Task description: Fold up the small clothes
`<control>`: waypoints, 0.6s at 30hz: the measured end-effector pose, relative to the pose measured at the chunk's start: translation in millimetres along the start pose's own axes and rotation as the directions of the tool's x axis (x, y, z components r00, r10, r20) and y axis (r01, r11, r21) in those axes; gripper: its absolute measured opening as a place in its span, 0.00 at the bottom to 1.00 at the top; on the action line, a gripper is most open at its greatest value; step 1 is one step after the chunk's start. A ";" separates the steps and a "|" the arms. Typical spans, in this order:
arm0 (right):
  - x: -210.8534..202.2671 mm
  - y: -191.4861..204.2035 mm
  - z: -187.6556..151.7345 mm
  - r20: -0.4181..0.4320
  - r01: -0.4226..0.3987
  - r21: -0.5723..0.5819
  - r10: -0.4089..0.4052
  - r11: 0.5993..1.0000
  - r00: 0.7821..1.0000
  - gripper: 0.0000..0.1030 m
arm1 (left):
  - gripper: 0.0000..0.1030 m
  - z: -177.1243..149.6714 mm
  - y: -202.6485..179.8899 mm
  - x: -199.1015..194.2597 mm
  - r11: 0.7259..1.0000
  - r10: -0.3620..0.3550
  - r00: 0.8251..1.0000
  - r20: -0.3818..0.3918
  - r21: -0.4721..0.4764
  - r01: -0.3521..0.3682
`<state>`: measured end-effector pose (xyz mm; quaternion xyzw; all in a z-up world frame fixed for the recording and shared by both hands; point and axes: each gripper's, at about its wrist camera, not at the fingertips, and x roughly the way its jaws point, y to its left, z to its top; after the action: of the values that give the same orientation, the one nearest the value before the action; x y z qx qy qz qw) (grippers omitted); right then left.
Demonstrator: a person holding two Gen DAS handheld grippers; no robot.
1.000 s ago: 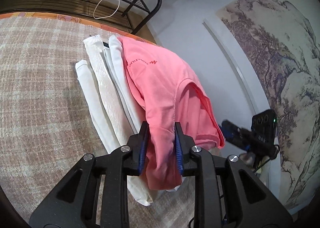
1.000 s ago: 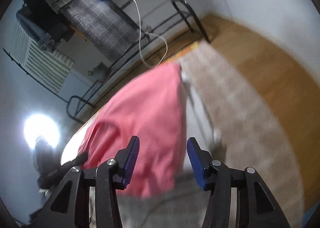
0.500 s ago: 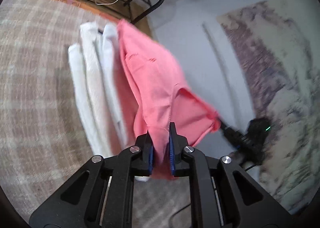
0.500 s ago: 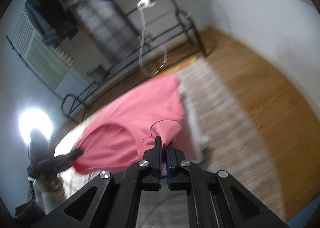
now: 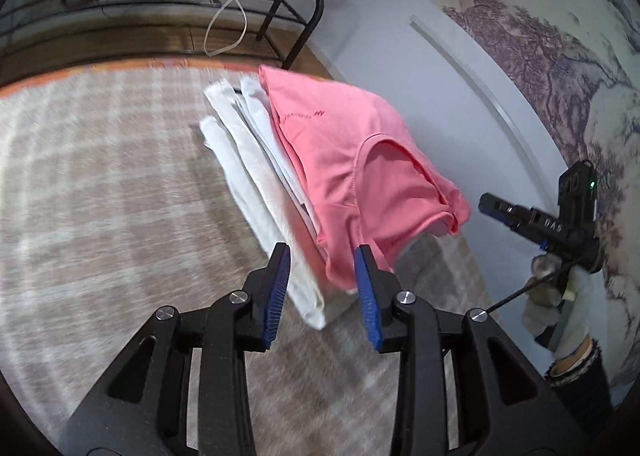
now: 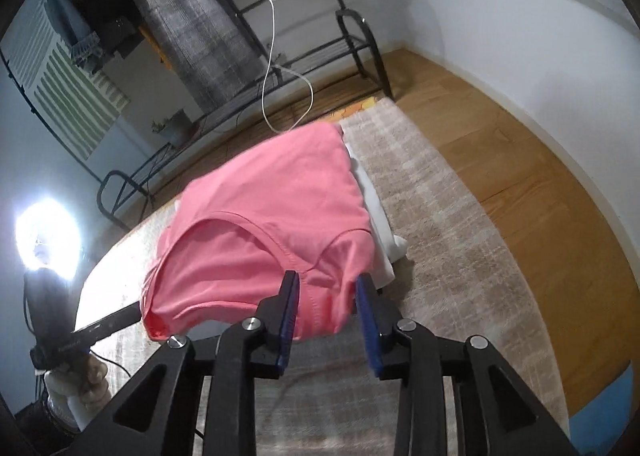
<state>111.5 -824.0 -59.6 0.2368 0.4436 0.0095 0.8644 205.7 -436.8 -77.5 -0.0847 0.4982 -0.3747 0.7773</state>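
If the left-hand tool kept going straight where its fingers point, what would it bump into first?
Most likely the white folded clothes just ahead between its fingers, beside the pink cotton top; depth is hard to judge.

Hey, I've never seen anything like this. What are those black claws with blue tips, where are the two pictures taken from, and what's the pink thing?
There is no robot here. A person holds a hand-operated two-finger gripper in each hand, and each one carries a wide-angle camera looking along its fingers. One picture looks out from the left gripper, the other from the right gripper. The blue strips are their grip pads.

On a checked rug lies a pile of white clothes, with a pink top draped over it. The job is folding small clothes.

Nothing is gripped just now. Both pairs of jaws have just been opening. The near edge of the pink top hangs between the pads of each gripper, but they do not press on it.
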 end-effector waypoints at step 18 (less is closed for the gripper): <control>-145.0 151.0 -37.3 0.237 0.027 -0.111 0.000 0.993 0.972 0.48 | 0.50 -51.0 -50.9 -203.6 0.976 0.063 0.968 0.241 0.186 -0.110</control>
<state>24.1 -707.8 95.6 0.1836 0.3378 0.0005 0.9231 92.2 -324.5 68.0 -0.0285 0.3669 -0.3752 0.8507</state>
